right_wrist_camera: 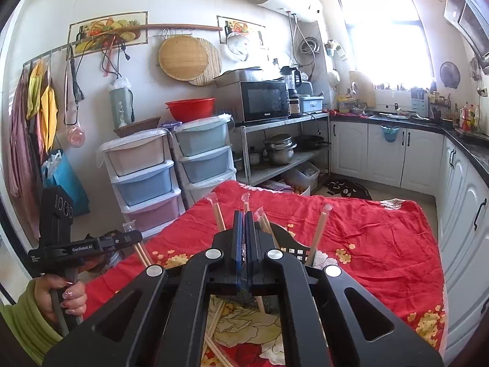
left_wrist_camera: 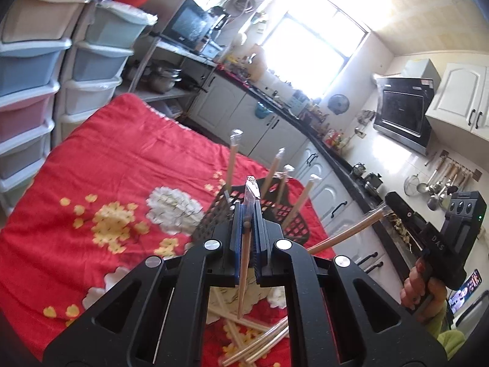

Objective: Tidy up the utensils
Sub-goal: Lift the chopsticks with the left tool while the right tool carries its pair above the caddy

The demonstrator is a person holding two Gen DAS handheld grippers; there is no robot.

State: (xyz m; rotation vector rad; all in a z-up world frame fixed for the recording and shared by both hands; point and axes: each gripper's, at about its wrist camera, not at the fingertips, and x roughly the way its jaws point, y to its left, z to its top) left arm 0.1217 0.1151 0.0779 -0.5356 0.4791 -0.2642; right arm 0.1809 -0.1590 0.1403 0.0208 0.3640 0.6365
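Observation:
In the left wrist view my left gripper [left_wrist_camera: 249, 206] is shut on a plastic-wrapped pair of wooden chopsticks [left_wrist_camera: 244, 275], which hangs nearly upright between the pads. Just beyond it stands a black perforated holder [left_wrist_camera: 220, 214] with several wrapped chopsticks [left_wrist_camera: 230, 165] sticking up out of it. My right gripper [right_wrist_camera: 244, 215] is shut on another wrapped pair [right_wrist_camera: 260, 304]; from the left wrist view that pair [left_wrist_camera: 342, 237] slants out of the right gripper [left_wrist_camera: 389, 202]. The holder [right_wrist_camera: 293, 246] sits right behind the right fingers. The left gripper [right_wrist_camera: 136, 236] is at the left edge, level with it.
A red flowered cloth [right_wrist_camera: 366, 232] covers the table. Loose wrapped chopsticks [left_wrist_camera: 259, 336] lie on it under both grippers. Stacked plastic drawers [right_wrist_camera: 143, 180] and a metal shelf with pots [right_wrist_camera: 281, 153] stand beyond the table. White cabinets [right_wrist_camera: 458, 189] run along the right.

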